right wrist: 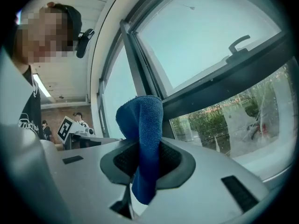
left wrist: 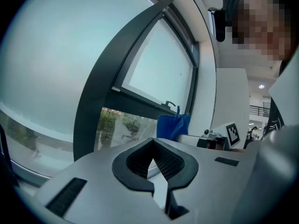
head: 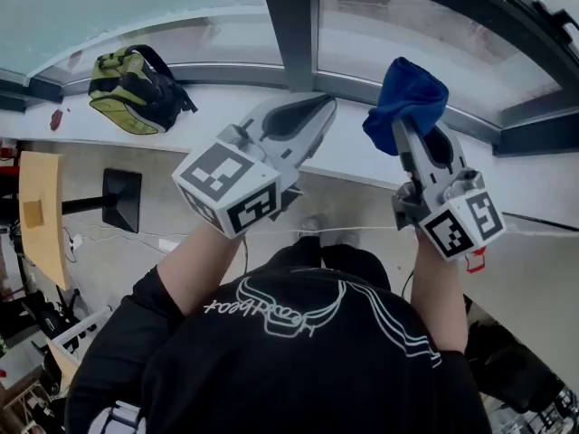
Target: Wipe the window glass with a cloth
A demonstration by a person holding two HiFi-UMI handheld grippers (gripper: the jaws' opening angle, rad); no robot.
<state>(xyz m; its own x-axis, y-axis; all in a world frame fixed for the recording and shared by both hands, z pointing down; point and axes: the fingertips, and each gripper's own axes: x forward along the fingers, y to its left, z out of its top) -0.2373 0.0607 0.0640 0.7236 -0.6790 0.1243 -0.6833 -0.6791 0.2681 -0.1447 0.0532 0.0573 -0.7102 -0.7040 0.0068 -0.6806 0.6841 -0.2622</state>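
Note:
A bunched blue cloth (head: 407,98) (right wrist: 141,139) is clamped in my right gripper (head: 418,138) (right wrist: 142,160), which is shut on it and points up at the window glass (head: 425,43) right of the dark mullion (head: 294,25). The cloth's top sits close to the pane; contact cannot be told. My left gripper (head: 303,116) (left wrist: 153,162) is shut with nothing between its jaws, held beside the mullion at sill height. From the left gripper view, the blue cloth (left wrist: 173,125) shows to the right, in front of the window glass (left wrist: 159,64).
A green and black backpack (head: 136,89) lies on the white sill (head: 208,107) at the left. A window handle (right wrist: 240,43) sits on the dark frame. Below are a wooden chair (head: 41,215), a black stand (head: 122,197) and floor cables (head: 118,238).

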